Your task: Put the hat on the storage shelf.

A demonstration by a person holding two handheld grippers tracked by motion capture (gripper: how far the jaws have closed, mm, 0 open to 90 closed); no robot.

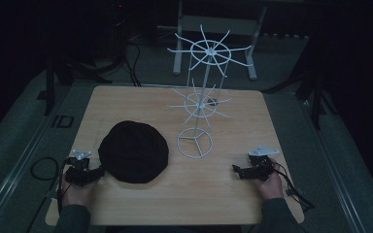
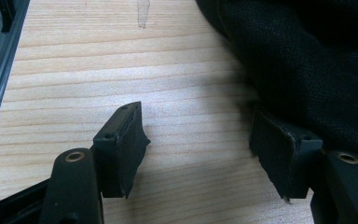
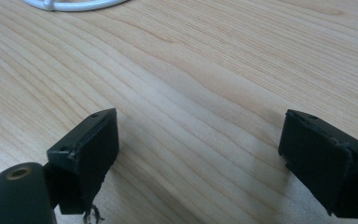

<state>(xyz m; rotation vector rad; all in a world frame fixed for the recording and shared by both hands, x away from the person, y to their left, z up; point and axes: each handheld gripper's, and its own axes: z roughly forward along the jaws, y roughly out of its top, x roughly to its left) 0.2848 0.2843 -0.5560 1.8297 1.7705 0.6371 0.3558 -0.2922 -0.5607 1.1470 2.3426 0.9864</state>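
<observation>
A black round fabric hat (image 1: pixel 133 151) lies flat on the wooden table (image 1: pixel 233 194), left of centre. A white wire rack (image 1: pixel 203 92) with spoke arms on two tiers stands behind it on a ring base (image 1: pixel 194 143). My left gripper (image 1: pixel 98 173) rests on the table at the hat's left edge, jaws open, with bare wood between them. In the left gripper view the hat's (image 2: pixel 307 60) dark cloth lies just beyond the right-hand jaw of the left gripper (image 2: pixel 198 140). My right gripper (image 1: pixel 236 171) sits at the front right, open and pointing left over bare wood (image 3: pixel 200 135).
The rack's ring base (image 3: pixel 74 4) shows at the top edge of the right gripper view. A metal rail (image 2: pixel 0 79) runs along the table's left side. Cables (image 1: pixel 43 170) trail off the table beside both hands. A white frame stand (image 1: pixel 213 29) stands on the floor behind.
</observation>
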